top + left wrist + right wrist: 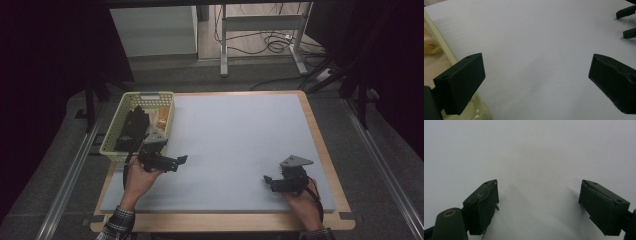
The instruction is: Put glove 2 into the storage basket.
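Observation:
My left gripper (pixel 182 160) hovers over the pale grey mat (pixel 240 145) just right of a yellow-green basket (pixel 120 150), held in a hand. Its jaws stand wide apart with nothing between them (pixel 536 75). The basket holds a black object (pixel 132 127) and an orange-tan item (pixel 161 120). My right gripper (pixel 267 181) rests low over the mat near the front right, jaws pointing left. In the right gripper view its jaws are spread with bare mat between them (pixel 539 202). The right gripper's jaw tips (pixel 627 22) show at the top right of the left gripper view.
The mat covers a wooden table (pixel 327 165). The basket's rim (pixel 439 42) runs along the left of the left gripper view. Beyond the table stand a metal desk frame (pixel 260 35) and floor cables (pixel 272 42). Metal rails (pixel 70 175) run along both sides.

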